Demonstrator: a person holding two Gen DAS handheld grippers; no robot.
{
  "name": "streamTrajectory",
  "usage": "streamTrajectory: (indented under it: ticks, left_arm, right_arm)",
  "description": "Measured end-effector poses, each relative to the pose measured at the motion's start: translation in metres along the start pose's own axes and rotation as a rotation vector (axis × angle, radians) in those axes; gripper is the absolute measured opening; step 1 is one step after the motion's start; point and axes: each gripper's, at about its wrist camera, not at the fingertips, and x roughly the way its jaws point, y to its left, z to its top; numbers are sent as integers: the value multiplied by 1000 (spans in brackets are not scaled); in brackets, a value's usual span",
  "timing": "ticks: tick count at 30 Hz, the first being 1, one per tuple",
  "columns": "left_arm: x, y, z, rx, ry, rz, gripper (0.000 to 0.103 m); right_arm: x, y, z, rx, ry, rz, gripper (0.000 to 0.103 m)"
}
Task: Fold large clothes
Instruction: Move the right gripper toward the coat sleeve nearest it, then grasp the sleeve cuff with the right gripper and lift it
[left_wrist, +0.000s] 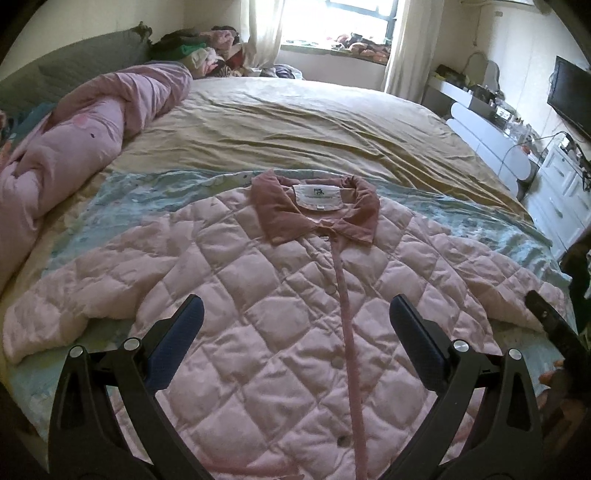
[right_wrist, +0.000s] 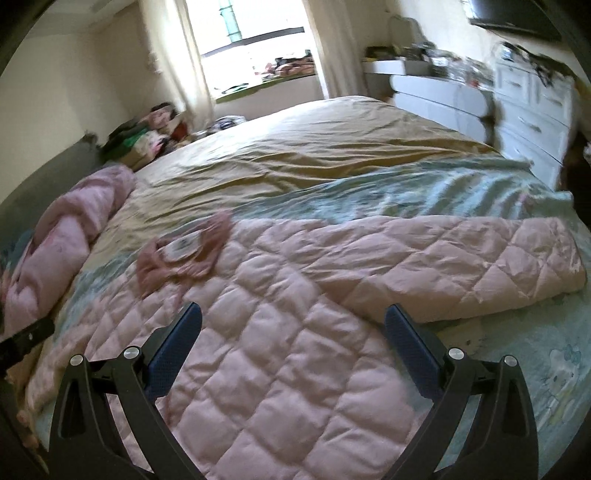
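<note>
Left wrist view has the left gripper spread wide with nothing between its fingers, poised above the pink quilted jacket, which lies flat and buttoned on the bed directly under and ahead of the tips; whether the pads touch the fabric cannot be told. The button placket runs up between the two fingers, a little nearer the right one, toward the darker pink collar and its white label farther ahead. Off to that gripper's right, a dark piece of the other tool shows over the sleeve edge. Right wrist view, somewhat blurred, shows the right gripper equally wide apart and holding nothing, over the jacket's body, with one sleeve stretched ahead and to its right. Beyond the jacket lie the light blue printed sheet, then the tan cover, with a bunched pink duvet far left and the window beyond.
</note>
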Motion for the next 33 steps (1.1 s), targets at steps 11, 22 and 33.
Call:
streamTrajectory:
  ticks: [11,22,33]
  left_arm:
    - [67,-14,16,25,58,45,94]
    - [117,9,7,-19,119,94,94]
    - [117,17,21,-30,72,104,94]
  right_arm:
    - [43,-115,5,284,63,-202,99]
    - [63,-243,-17,679,85,-353,99]
    - [78,-326,-3,903,-80,-405,74]
